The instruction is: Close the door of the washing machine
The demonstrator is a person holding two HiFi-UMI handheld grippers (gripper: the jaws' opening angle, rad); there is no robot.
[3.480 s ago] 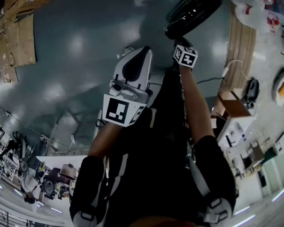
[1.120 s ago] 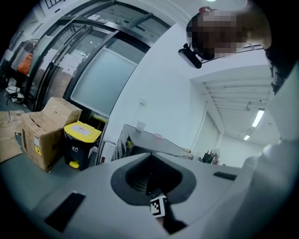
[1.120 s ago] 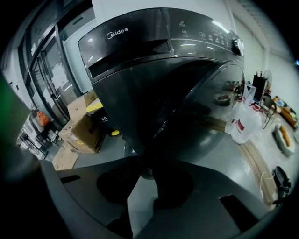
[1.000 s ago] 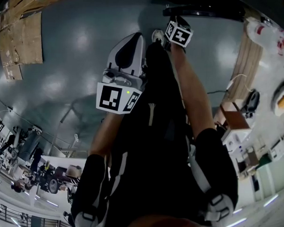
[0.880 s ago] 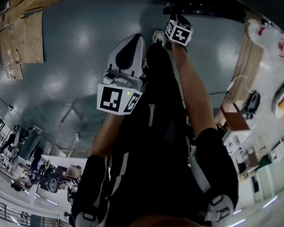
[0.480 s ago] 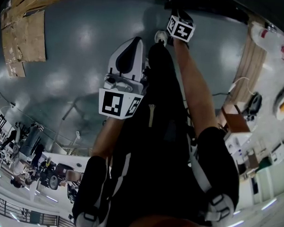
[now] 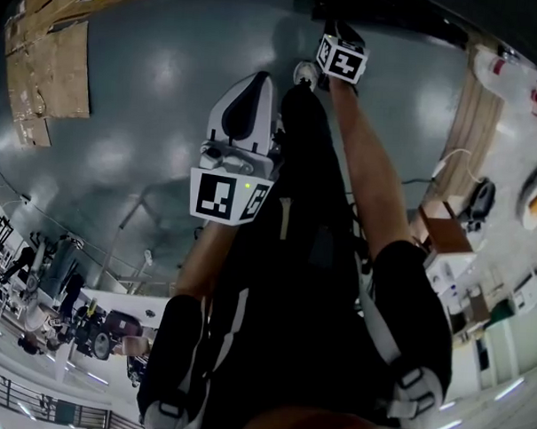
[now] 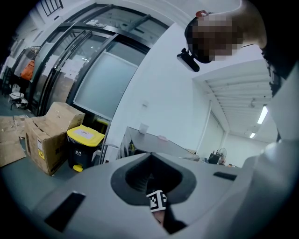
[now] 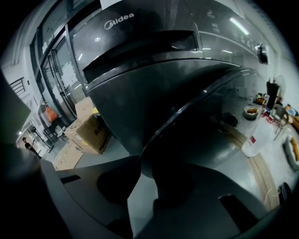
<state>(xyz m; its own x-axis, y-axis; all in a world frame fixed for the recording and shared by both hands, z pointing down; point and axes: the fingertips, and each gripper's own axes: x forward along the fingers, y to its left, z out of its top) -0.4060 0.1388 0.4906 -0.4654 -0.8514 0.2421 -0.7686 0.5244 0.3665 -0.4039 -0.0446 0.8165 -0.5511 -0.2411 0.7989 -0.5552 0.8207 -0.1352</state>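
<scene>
The dark grey washing machine [image 9: 140, 60] fills the right gripper view. Its round door [image 9: 196, 112] hangs ajar, and the rim runs down into my right gripper [image 9: 140, 161], whose jaws sit shut on the door's edge. In the head view that gripper [image 7: 333, 31] reaches up to the dark door [image 7: 393, 12] at the top of the picture. My left gripper [image 7: 261, 78] hangs apart from the machine at mid-picture, pointing out over the floor. Its jaws [image 8: 150, 155] are shut on nothing.
Flattened cardboard [image 7: 44, 75] lies on the grey floor at the left. A cardboard box [image 8: 46, 135] and a yellow-lidded bin [image 8: 84, 142] stand by the glass wall. A wooden strip [image 7: 472, 129] and a white jug [image 9: 254, 140] are to the right. My shoe [image 7: 303, 73] is below the door.
The right gripper has moved a little up the head view with the door, which now lies closer to the machine. The left gripper has stayed nearly still.
</scene>
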